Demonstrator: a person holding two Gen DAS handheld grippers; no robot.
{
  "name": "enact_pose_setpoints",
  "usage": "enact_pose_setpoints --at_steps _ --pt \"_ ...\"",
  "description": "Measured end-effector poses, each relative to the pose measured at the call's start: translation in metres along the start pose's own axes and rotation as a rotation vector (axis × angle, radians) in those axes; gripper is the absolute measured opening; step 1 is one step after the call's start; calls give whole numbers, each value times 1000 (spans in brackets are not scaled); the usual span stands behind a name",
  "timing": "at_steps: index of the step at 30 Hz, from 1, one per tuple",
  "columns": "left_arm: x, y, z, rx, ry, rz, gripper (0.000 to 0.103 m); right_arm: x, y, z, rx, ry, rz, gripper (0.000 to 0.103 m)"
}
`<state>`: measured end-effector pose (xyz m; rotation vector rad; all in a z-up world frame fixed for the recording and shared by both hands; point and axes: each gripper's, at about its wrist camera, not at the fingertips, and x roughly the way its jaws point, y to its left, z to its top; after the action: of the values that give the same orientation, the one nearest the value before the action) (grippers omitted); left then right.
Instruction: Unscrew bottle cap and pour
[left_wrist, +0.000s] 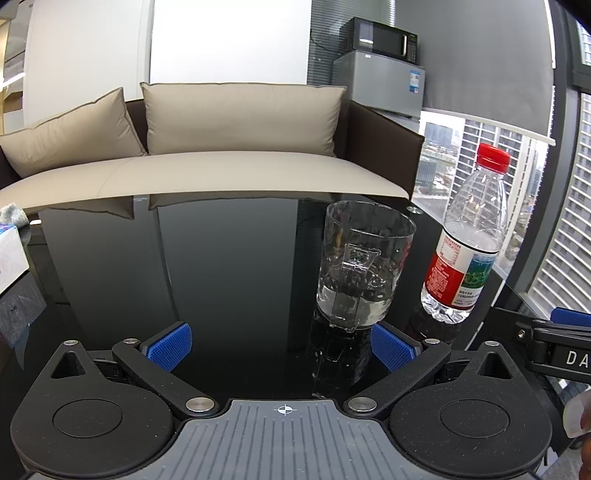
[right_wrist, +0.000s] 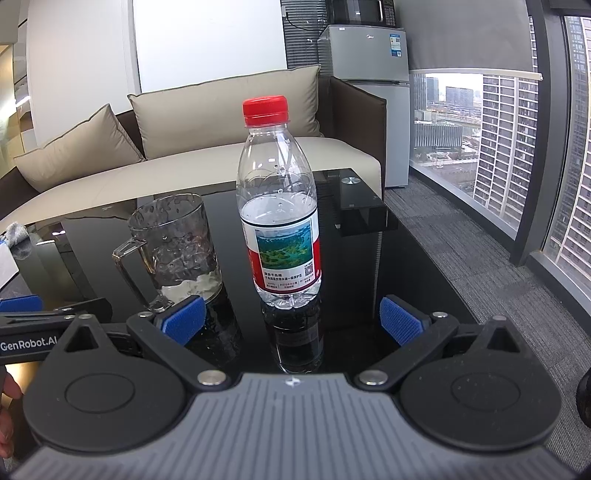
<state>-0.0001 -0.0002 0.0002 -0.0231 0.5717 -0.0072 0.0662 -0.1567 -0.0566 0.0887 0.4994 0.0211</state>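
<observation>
Both tongs, left gripper (left_wrist: 280, 345) and right gripper (right_wrist: 292, 319), gape wide, holding nothing. Capped bottle (right_wrist: 279, 218) and mug (right_wrist: 181, 247) stand near on the glossy black table (left_wrist: 229, 266); beige sofa (left_wrist: 207, 173) far behind, windows right.

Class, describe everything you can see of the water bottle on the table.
The water bottle is clear ribbed plastic, upright on the glossy black table. Its red cap is on. A red-and-white label with a landscape picture wraps the lower body. Water reaches the label's top edge. Neither gripper touches it; the glass mug stands apart.
</observation>
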Motion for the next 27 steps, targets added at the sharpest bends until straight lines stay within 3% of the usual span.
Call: enact_pose_setpoints --at_steps 27 --pt "2 -1 0 -3 9 -2 102 6 -6 2 19 2 -4 103"
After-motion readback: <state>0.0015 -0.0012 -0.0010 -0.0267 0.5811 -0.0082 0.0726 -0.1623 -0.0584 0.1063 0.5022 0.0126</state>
